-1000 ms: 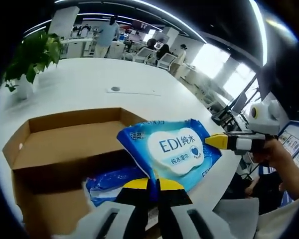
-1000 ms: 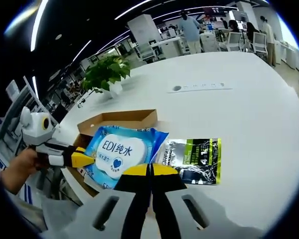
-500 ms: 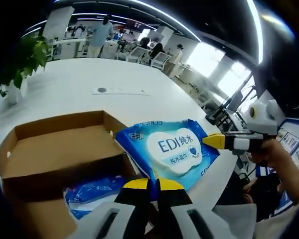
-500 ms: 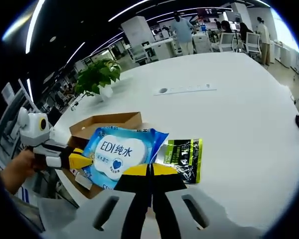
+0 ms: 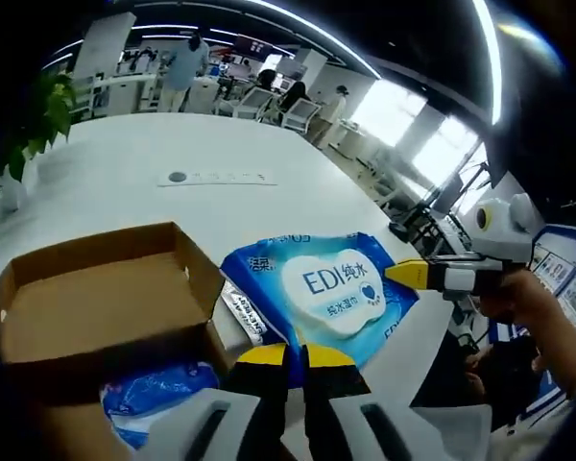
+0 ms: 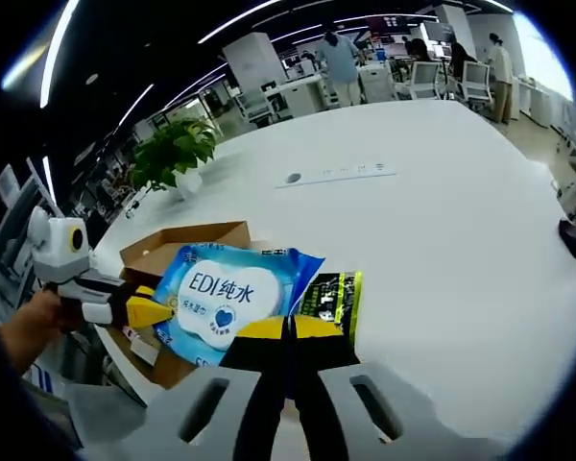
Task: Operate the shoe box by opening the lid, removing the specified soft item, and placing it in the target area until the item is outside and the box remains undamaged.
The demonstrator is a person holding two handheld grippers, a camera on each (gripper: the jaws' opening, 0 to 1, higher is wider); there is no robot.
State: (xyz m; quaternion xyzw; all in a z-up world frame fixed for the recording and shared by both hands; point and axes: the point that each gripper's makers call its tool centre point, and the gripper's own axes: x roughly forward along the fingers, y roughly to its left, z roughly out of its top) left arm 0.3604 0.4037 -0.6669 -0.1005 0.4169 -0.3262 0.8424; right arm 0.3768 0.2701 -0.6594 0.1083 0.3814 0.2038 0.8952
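Blue wipes pack (image 5: 324,293) — face up, long axis spanning both clamped tools: left tool (image 5: 295,351), right tool (image 6: 290,325).

A blue wipes pack (image 5: 326,293) with white label, brown cardboard shoe box (image 5: 91,303), black-green sachet (image 6: 331,298), white counter (image 6: 442,221).
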